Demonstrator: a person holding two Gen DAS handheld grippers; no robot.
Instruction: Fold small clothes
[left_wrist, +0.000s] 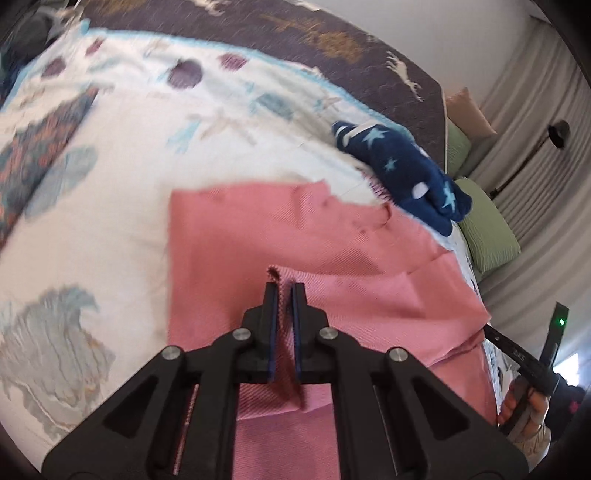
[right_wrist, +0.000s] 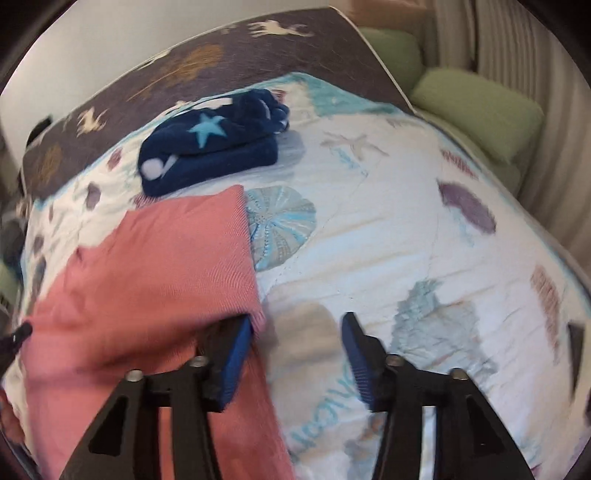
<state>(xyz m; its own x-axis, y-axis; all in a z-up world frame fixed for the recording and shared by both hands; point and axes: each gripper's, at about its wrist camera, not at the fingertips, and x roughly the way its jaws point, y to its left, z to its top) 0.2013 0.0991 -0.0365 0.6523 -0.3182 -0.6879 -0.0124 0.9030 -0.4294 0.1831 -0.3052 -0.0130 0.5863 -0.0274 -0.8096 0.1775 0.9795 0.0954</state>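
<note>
A pink garment (left_wrist: 258, 240) lies on the white patterned bedspread (left_wrist: 122, 155). My left gripper (left_wrist: 283, 288) is shut on a pinched fold of the pink garment and lifts its near edge. In the right wrist view the pink garment (right_wrist: 155, 266) lies at the left, partly folded. My right gripper (right_wrist: 297, 325) is open and empty at the garment's right edge; its left finger (right_wrist: 236, 354) touches the cloth. A folded navy star-patterned garment (right_wrist: 210, 144) lies further back; it also shows in the left wrist view (left_wrist: 402, 170).
A dark animal-print blanket (right_wrist: 221, 51) covers the far end of the bed. Green pillows (right_wrist: 476, 99) lie beyond the bed's right side by a curtain. A patterned dark cloth (left_wrist: 33, 162) lies at the left. A floor lamp (left_wrist: 554, 136) stands by the curtain.
</note>
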